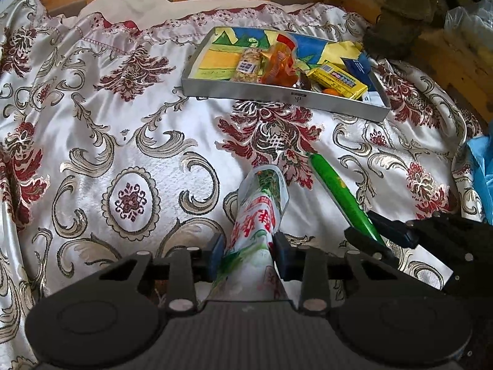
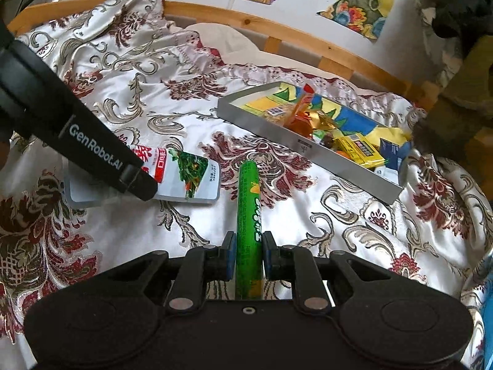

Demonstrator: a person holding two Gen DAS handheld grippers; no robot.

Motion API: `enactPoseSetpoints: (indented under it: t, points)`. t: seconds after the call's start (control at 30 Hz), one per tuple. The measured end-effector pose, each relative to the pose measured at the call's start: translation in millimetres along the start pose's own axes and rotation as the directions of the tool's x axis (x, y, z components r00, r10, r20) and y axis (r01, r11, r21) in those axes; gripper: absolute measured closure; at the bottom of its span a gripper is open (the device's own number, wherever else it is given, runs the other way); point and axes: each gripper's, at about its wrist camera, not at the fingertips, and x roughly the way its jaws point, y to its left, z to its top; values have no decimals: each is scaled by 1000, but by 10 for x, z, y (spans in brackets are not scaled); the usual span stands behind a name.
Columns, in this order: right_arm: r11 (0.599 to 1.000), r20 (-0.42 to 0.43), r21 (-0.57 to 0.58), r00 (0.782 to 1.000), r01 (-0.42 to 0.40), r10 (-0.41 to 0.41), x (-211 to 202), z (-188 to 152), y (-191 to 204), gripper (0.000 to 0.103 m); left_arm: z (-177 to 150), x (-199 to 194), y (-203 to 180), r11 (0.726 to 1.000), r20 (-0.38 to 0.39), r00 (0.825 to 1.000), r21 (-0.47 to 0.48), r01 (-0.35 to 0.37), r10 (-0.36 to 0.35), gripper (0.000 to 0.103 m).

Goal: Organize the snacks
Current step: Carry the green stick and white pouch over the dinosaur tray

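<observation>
My left tongs (image 1: pixel 249 257) are clenched on the white snack packet (image 1: pixel 260 212), my right tongs (image 2: pixel 249 257) on the green sausage stick (image 2: pixel 249 215); both held low over the bedspread (image 1: pixel 123 141), short of the tray (image 1: pixel 286 96).

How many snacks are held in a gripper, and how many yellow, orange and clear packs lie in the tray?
Held in a gripper: 2 (white pouch, green stick)
Yellow pack in tray: 1
Orange pack: 1
Clear pack: 1
Total: 5
</observation>
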Motion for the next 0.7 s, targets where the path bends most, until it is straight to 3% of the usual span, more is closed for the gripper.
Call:
enactPoseSetpoints:
  t: [0.37,0.7]
  points:
    - [998,72,50,997,28,-32,-106,21,-58,84,67,-150,53,996,126,990,-41,75,-70,66]
    - [994,161,104,986,18,-35,-262,134,-203,84,127,-344,68,994,279,958,-72,85,-62,66]
